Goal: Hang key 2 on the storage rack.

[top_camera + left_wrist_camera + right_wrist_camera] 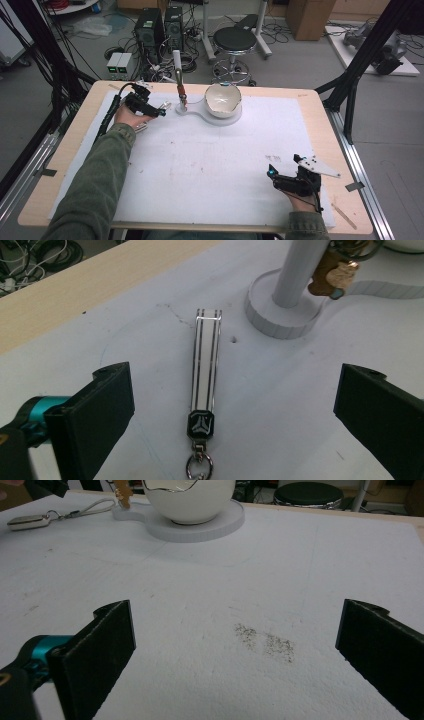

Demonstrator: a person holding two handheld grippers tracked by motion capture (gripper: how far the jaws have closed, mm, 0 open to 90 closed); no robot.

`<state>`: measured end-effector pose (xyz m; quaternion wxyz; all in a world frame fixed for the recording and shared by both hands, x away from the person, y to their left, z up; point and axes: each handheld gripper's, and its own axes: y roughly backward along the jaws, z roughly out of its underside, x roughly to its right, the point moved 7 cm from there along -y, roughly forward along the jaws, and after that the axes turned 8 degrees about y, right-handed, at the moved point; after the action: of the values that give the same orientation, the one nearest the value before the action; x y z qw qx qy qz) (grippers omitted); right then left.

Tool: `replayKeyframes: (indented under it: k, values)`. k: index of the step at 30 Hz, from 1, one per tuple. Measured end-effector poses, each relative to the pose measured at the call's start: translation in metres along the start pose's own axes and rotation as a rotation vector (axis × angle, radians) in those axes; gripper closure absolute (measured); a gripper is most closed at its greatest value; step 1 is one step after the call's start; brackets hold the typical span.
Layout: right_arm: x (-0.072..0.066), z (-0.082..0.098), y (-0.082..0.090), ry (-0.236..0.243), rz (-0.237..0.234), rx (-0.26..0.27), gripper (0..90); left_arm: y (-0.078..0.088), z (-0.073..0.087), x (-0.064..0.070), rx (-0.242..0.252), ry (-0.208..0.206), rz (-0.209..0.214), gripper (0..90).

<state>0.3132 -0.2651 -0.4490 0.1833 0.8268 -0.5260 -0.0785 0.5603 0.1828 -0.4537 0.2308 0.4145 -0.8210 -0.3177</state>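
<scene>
Left gripper view: fingers (97, 415) wide apart around a striped key fob (206, 360), untouched; right fingers (100, 650) apart, empty.

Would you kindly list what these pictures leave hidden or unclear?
- Key fob: its ring is cut off by the bottom edge of the left gripper view.
- Post: top cut off there; what hangs from it is blurred.
- Bowl: rim cut off by the right gripper view's top edge.
- Left gripper: jaws too small in the high view.

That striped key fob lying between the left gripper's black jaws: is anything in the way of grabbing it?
Nothing visible is. The key fob lies flat on the white mat, between the open jaws of the left gripper, with bare mat on both sides. The white post stands beyond its far end.
</scene>
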Motion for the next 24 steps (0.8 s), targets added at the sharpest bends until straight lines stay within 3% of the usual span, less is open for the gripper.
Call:
replayKeyframes:
  k: [8, 17, 23, 24]
  values:
    - [0.001, 0.003, 0.001, 0.005, 0.008, -0.013, 1.4, -0.020, 0.001, -0.016, -0.045, 0.040, -0.003, 3.3]
    - [0.002, 0.003, 0.001, -0.001, 0.013, -0.010, 1.4, -0.030, 0.003, -0.020, -0.078, 0.075, 0.011, 10.8]
    - [0.002, 0.001, 0.000, 0.007, 0.012, -0.003, 1.4, -0.032, 0.002, -0.015, -0.067, 0.049, 0.012, 32.9]
    - [0.002, 0.001, 0.000, 0.008, 0.012, -0.003, 1.4, -0.034, 0.003, -0.014, -0.074, 0.037, -0.009, 36.6]
